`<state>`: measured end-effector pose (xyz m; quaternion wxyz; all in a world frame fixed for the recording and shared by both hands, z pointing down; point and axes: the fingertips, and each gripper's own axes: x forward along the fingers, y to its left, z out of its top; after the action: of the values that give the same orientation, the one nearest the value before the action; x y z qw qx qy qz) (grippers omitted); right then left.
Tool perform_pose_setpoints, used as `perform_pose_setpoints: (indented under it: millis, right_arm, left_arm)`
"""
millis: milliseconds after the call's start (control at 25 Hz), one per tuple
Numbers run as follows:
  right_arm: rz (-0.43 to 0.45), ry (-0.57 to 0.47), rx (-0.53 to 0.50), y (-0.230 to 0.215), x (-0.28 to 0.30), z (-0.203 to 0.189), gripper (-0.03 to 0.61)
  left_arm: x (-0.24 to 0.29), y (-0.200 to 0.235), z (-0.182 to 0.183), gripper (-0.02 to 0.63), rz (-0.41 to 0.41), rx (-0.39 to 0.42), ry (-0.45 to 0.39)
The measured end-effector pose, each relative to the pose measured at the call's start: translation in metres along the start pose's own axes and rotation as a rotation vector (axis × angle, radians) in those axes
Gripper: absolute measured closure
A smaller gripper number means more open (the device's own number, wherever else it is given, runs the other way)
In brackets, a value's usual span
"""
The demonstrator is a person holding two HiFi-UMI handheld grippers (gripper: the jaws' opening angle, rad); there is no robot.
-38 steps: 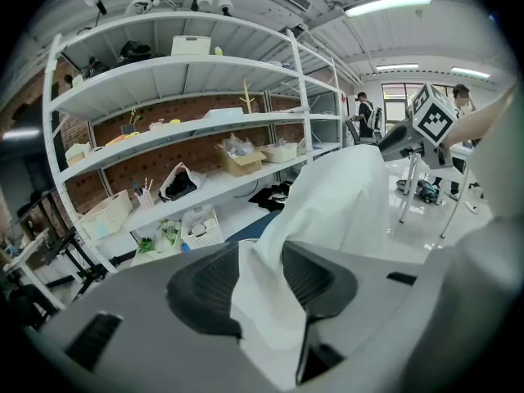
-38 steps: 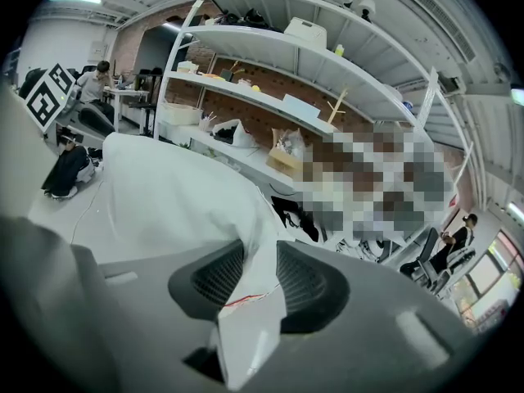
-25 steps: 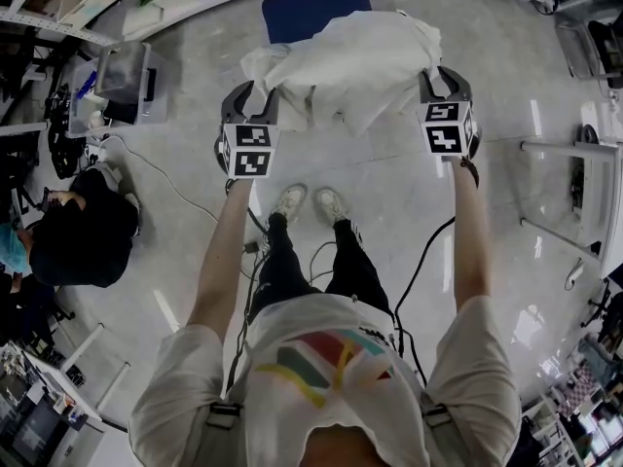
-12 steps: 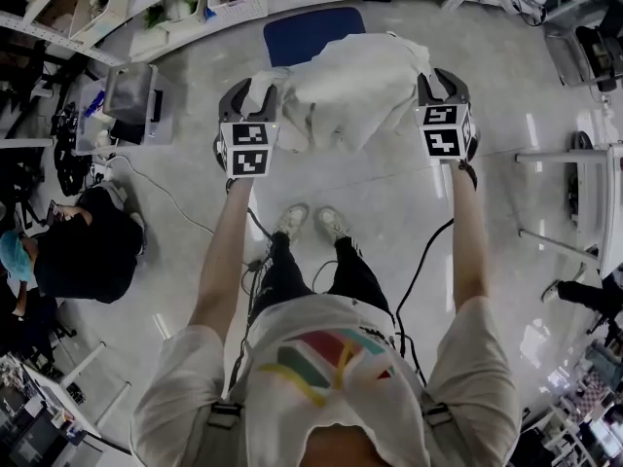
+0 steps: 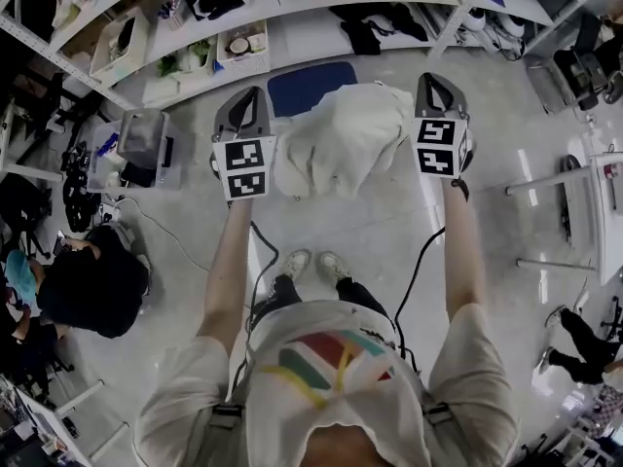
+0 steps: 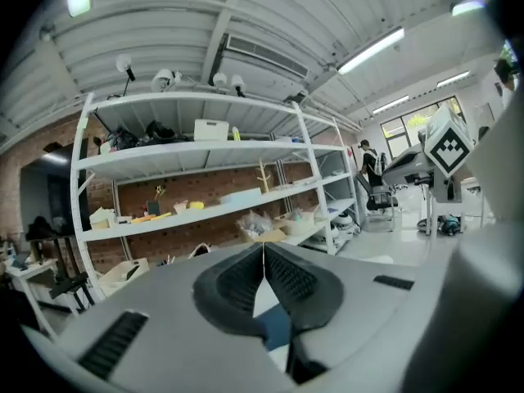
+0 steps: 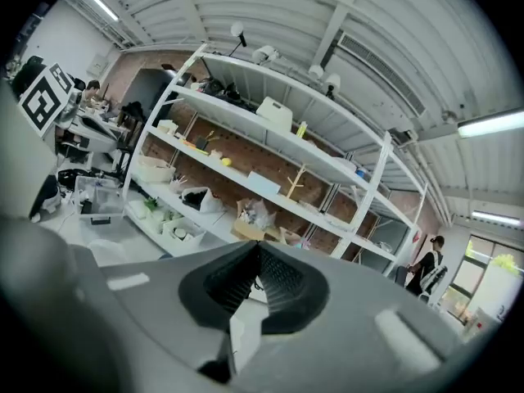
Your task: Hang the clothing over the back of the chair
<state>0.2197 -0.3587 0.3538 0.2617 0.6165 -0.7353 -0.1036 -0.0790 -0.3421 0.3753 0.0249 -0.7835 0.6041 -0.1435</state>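
Observation:
A white garment hangs bunched between my two grippers, lifted well above the floor. My left gripper is shut on its left edge, and a sliver of white cloth shows between the closed jaws in the left gripper view. On the garment's right edge my right gripper is also shut, with cloth below its jaws in the right gripper view. The chair's blue seat lies just beyond the garment, partly hidden by it. Both grippers point nearly level toward the shelving.
White shelving with boxes and dark clothes runs along the back. A clear bin stands at the left on the floor. A person in dark clothes sits at the left. Cables trail by my feet. Table legs stand at the right.
Both grippers have risen together with the white garment, which now hangs higher over the blue seat. The view has tipped up and the shelving has come into sight.

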Motion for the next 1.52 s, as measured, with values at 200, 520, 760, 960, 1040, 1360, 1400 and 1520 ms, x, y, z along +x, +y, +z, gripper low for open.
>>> perform_pose_setpoints:
  millis: [200,520,760,960,1040,1360,1400,1520]
  right_arm:
    - [-0.101,-0.121,-0.009,-0.013,-0.046,0.054,0.573]
    - [-0.166,-0.277,0.145,-0.002,-0.134,0.09,0.573]
    - [-0.212,-0.291,0.169,0.012,-0.186,0.081,0.572]
    - [-0.2,-0.254,0.201,0.028,-0.204,0.061,0.573]
    - [-0.193,-0.247,0.223,0.032,-0.205,0.061,0.574]
    - [-0.164,-0.233,0.191,0.042,-0.204,0.061,0.574]
    - [-0.165,-0.23,0.199,0.042,-0.202,0.06,0.574]
    - [-0.159,-0.225,0.225,0.044,-0.2,0.058,0.573]
  left_arm:
    - [-0.03,0.008,0.065,0.597,0.036,-0.023,-0.136]
    - [-0.103,-0.01,0.108,0.595,0.028,-0.037,-0.296]
    - [-0.149,-0.033,0.113,0.595,-0.026,-0.045,-0.334]
    - [-0.149,-0.033,0.099,0.595,-0.03,-0.02,-0.29]
    - [-0.149,-0.027,0.1,0.595,-0.02,-0.025,-0.294]
    - [-0.149,-0.017,0.098,0.595,0.003,-0.029,-0.295]
    - [-0.149,-0.017,0.097,0.595,0.003,-0.03,-0.294]
    - [-0.149,-0.02,0.094,0.595,-0.003,-0.028,-0.285]
